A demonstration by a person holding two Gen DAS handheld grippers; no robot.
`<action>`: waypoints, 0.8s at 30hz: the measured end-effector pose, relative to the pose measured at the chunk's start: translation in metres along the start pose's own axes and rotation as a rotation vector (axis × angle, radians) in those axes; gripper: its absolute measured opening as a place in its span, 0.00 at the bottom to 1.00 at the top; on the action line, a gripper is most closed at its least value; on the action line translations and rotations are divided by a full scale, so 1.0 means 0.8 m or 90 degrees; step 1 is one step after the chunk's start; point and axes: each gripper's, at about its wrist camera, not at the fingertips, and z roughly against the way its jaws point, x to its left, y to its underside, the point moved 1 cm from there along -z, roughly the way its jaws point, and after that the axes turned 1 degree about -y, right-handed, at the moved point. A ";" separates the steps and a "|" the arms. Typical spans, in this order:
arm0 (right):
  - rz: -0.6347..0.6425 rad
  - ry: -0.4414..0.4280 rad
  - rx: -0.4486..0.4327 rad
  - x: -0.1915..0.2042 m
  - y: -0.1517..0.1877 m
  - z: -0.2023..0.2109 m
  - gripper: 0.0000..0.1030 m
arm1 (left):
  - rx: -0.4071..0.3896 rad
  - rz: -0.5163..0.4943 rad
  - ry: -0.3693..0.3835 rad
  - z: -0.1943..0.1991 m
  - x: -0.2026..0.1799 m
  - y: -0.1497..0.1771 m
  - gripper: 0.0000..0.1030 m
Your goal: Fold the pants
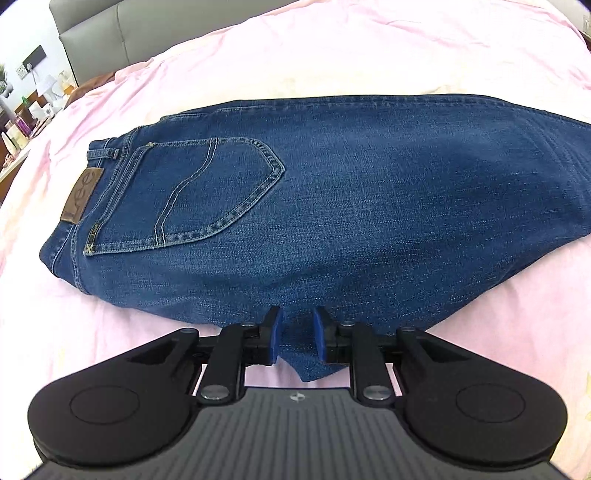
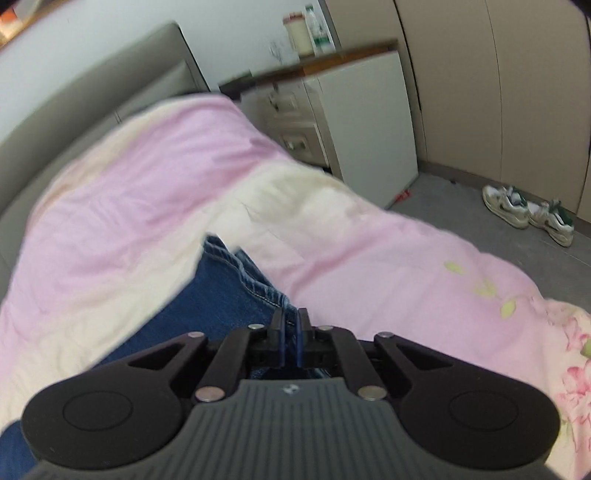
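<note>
Blue jeans [image 1: 332,206] lie on the pink bedspread [image 1: 332,48], folded lengthwise, back pocket and brown Lee patch up, waistband to the left. My left gripper [image 1: 297,332] is at the near edge of the jeans; its jaws are open a little, with the crotch point of denim lying between the blue pads [image 1: 275,338], which do not press it. My right gripper [image 2: 291,334] is shut on the hem end of the jeans legs [image 2: 229,291] and holds the denim just above the bed. That view is blurred.
A grey headboard [image 1: 147,33] stands at the far side. A cluttered nightstand [image 1: 22,122] is at the far left. A white cabinet [image 2: 362,122], wardrobe doors and a pair of sneakers [image 2: 528,214] on the floor lie beyond the bed's right edge.
</note>
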 end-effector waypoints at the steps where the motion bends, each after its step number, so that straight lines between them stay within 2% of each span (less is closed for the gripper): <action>1: 0.003 0.019 0.029 -0.002 0.007 -0.012 0.00 | 0.003 0.004 0.001 -0.002 0.002 0.000 0.24; 2: 0.009 0.036 0.059 -0.005 0.017 -0.023 0.00 | 0.005 0.009 0.002 -0.003 0.004 -0.001 0.24; 4: 0.009 0.043 0.057 -0.008 0.022 -0.032 0.05 | 0.000 0.013 0.005 -0.002 0.007 -0.004 0.24; 5: 0.020 0.056 0.055 -0.008 0.019 -0.032 0.20 | -0.006 0.014 0.009 0.000 0.009 -0.006 0.24; 7: 0.058 0.076 0.042 -0.002 0.010 -0.027 0.35 | -0.019 0.019 0.018 0.003 0.014 -0.012 0.24; 10: 0.121 0.040 0.010 0.015 -0.012 -0.016 0.36 | -0.027 0.023 0.003 -0.004 0.020 -0.028 0.25; 11: 0.131 0.020 0.001 0.023 -0.021 -0.016 0.39 | -0.028 0.026 -0.004 -0.008 0.022 -0.033 0.25; 13: 0.137 -0.021 -0.007 0.038 -0.036 -0.024 0.46 | -0.032 0.036 -0.016 -0.017 0.026 -0.044 0.25; 15: 0.134 -0.041 -0.019 0.057 -0.052 -0.039 0.46 | -0.033 0.053 -0.021 -0.026 0.032 -0.053 0.25; 17: 0.125 -0.046 -0.020 0.073 -0.065 -0.060 0.45 | -0.033 0.072 -0.018 -0.036 0.039 -0.059 0.25; 19: 0.122 -0.045 -0.011 0.084 -0.071 -0.081 0.39 | -0.032 0.090 -0.011 -0.044 0.046 -0.064 0.25; 21: 0.141 -0.018 0.004 0.096 -0.071 -0.102 0.19 | -0.035 0.102 -0.006 -0.051 0.051 -0.069 0.25; 22: 0.151 0.001 0.009 0.099 -0.070 -0.111 0.00 | -0.037 0.106 -0.007 -0.053 0.052 -0.071 0.25; 24: 0.166 0.060 0.027 0.100 -0.065 -0.130 0.00 | -0.040 0.107 -0.007 -0.058 0.054 -0.076 0.25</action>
